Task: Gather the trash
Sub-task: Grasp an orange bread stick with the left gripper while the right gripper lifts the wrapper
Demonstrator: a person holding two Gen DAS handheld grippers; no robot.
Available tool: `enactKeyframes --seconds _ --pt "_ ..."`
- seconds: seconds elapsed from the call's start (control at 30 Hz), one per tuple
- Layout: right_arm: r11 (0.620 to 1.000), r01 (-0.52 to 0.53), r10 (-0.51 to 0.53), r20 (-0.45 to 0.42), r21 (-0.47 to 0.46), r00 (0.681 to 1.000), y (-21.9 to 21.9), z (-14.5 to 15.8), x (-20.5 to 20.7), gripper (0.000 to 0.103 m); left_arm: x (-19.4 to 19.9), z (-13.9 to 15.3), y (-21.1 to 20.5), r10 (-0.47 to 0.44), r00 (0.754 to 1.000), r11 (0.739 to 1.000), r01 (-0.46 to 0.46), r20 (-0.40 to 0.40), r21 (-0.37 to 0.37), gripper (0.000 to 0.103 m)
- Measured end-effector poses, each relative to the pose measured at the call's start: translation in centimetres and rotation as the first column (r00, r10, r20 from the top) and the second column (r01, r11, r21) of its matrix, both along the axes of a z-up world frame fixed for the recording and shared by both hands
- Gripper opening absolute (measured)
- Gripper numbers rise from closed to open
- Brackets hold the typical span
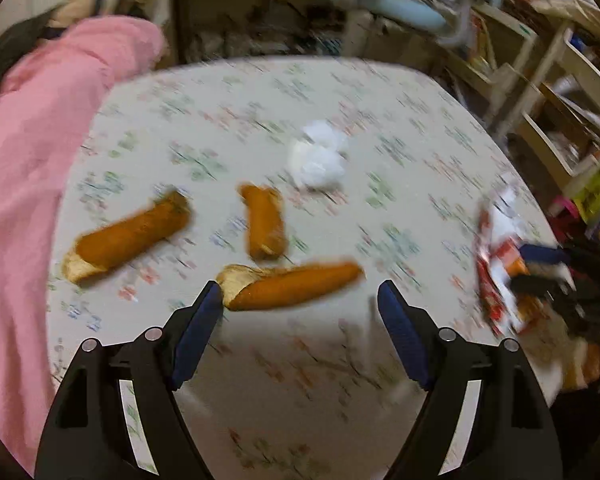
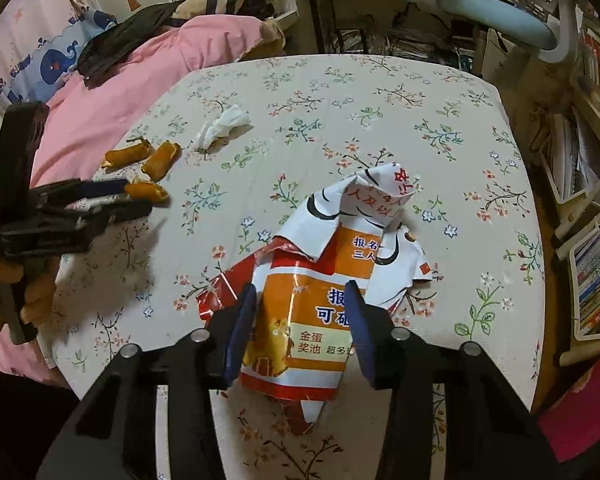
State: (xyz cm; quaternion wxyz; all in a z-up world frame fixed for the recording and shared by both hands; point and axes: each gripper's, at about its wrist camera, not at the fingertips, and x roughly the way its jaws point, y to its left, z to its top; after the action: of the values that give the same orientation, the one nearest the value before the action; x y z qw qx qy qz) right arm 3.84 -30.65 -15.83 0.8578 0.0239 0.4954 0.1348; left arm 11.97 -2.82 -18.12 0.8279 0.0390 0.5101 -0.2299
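Open flowered bed ahead on the far side, nothing lying there. Three orange peels and a crumpled tissue crowd the left hand-held gripper; bare sheet between its jaws. Torn flyer lies across the right hand-held gripper. Pink quilt banks the left; shelves hem the right.

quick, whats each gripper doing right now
left gripper: open, holding nothing, fingers by the nearest peel
right gripper: fingers astride the torn wrapper, grip cannot be told
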Motion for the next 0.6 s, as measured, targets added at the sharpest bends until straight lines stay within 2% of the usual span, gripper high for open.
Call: enactKeyframes --seconds 0.07,0.17,0.27,0.43,0.53,0.57,0.6 --pt "1.0 -0.002 0.002 0.001 0.006 1.0 0.0 0.1 -0.2 0.042 -0.7 0.5 0.1 -0.066 0.997 0.997 0.063 -0.049 -0.047 0.077" --pt "1.0 -0.003 0.003 0.005 0.011 1.0 0.1 0.3 -0.3 0.042 -1.4 1.3 0.4 -0.097 0.994 0.995 0.095 -0.043 -0.04 0.077" --pt "1.0 -0.003 0.003 0.006 0.016 1.0 0.2 0.3 -0.5 0.042 -1.3 1.9 0.9 -0.043 0.999 0.999 0.043 0.004 -0.025 0.077" --pt "1.0 0.01 -0.01 -0.004 0.029 1.0 0.0 0.1 -0.3 0.042 -0.6 1.3 -0.3 0.046 0.992 0.995 -0.055 0.117 0.077 0.077" --pt "0.999 0.006 -0.006 -0.005 0.032 1.0 0.2 0.0 -0.2 0.042 -0.3 1.1 -0.4 0.061 0.991 0.996 -0.069 0.119 0.063 0.077" --pt "0.999 -0.004 0.004 -0.004 0.033 1.0 0.3 0.0 -0.2 0.036 -0.3 1.0 -0.7 0.045 0.994 0.998 -0.05 0.098 0.048 0.073" --pt "0.999 -0.017 0.017 -0.006 0.039 1.0 0.5 0.0 -0.2 0.023 -0.4 0.9 -0.7 0.025 0.997 0.999 -0.028 0.074 0.04 0.066"
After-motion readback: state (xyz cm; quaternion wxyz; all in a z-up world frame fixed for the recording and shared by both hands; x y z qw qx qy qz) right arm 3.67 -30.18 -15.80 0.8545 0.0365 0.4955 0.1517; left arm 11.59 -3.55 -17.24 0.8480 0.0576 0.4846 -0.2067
